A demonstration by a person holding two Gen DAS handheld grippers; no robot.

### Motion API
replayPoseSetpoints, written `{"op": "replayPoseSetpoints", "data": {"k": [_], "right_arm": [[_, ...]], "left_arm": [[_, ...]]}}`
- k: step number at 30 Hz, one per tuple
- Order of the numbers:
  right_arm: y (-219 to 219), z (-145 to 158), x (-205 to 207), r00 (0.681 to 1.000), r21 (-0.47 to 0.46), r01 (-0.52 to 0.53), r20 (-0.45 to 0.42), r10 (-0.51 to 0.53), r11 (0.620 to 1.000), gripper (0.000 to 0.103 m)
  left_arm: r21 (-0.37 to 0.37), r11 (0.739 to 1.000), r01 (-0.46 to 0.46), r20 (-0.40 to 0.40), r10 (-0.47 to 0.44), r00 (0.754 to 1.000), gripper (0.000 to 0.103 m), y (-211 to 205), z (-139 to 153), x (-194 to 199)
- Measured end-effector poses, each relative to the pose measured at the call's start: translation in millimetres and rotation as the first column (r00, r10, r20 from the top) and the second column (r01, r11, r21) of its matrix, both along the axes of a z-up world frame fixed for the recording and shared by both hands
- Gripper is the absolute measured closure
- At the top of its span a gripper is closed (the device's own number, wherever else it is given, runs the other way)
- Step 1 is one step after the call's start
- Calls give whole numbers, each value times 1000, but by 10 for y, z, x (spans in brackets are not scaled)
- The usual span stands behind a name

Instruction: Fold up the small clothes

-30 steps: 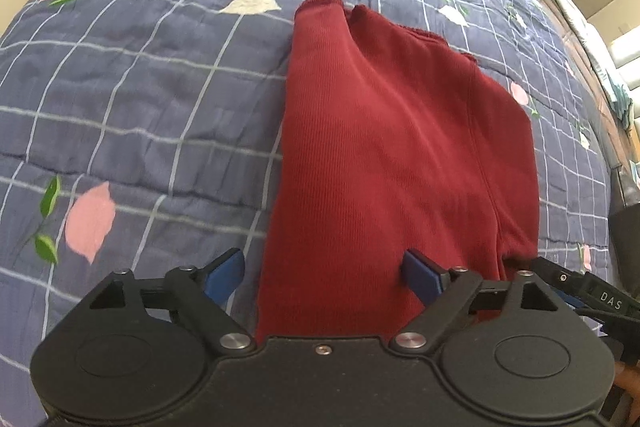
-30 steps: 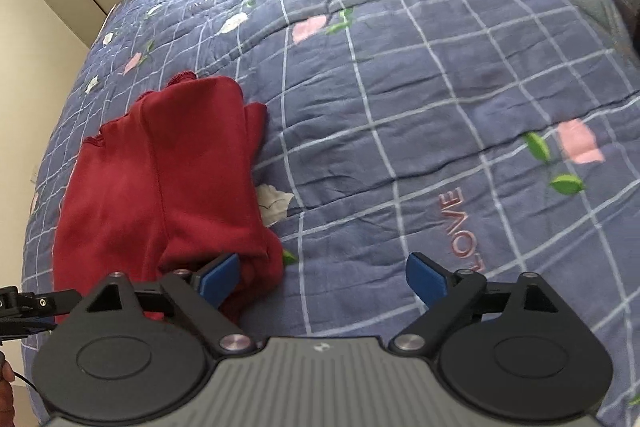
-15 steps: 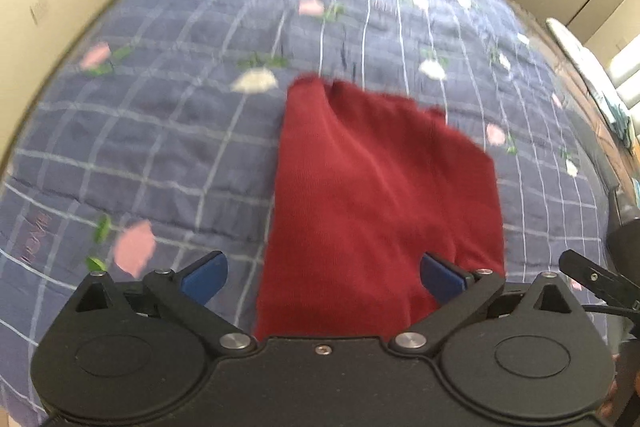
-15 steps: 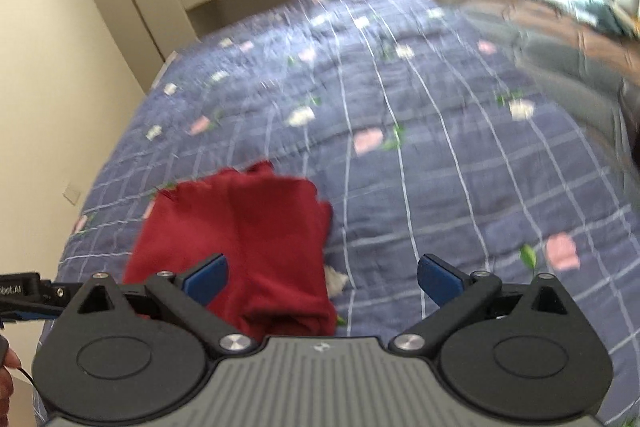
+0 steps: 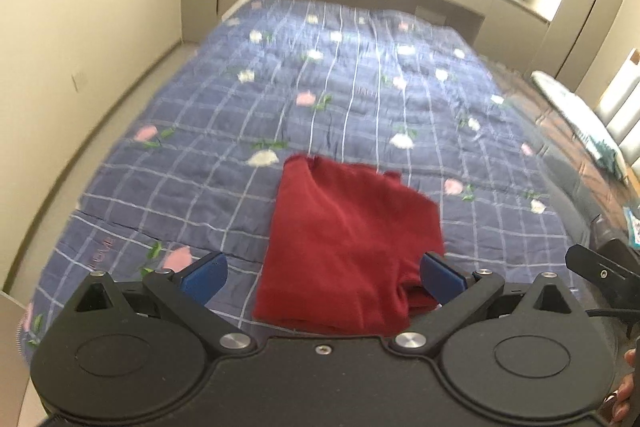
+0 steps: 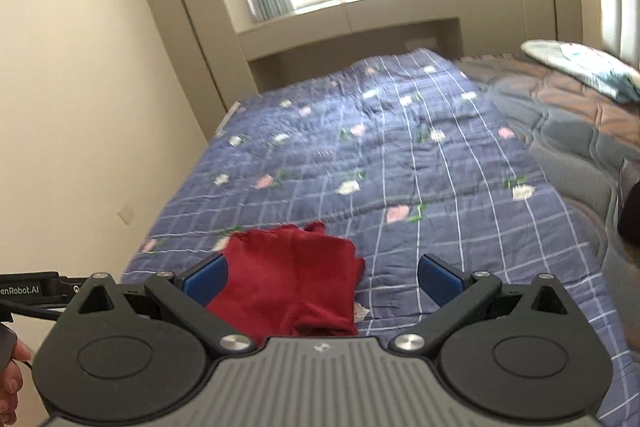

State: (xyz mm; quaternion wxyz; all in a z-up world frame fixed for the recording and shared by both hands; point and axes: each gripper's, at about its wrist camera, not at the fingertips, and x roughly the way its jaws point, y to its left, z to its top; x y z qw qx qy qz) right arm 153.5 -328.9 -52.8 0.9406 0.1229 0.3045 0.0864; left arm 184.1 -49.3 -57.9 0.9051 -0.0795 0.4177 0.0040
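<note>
Left gripper point(image 5: 322, 275): jaws spread wide, nothing held, lifted up and back from low over red garment point(image 5: 352, 251); second ago it sat close above cloth, now whole bed point(image 5: 200, 163) in view

Red garment: folded compact, lying flat on blue checked quilt near bed's near edge, free of both grippers

Right gripper point(image 6: 322, 277): released too, empty, likewise raised clear

Judgement: fold looks finished, both pulling away
</note>
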Motion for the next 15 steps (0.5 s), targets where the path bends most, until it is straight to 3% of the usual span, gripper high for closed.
{"op": "replayPoseSetpoints", "data": {"k": [7, 15], "right_arm": [[-47, 337, -550, 996, 3, -85, 39, 84, 996, 0], [56, 495, -1112, 984, -20, -175, -21, 175, 984, 0]], "left_arm": [[38, 998, -46, 104, 42, 994, 1, -151, 513, -758], [76, 995, -72, 140, 61, 988, 1, -205, 792, -1634]]}}
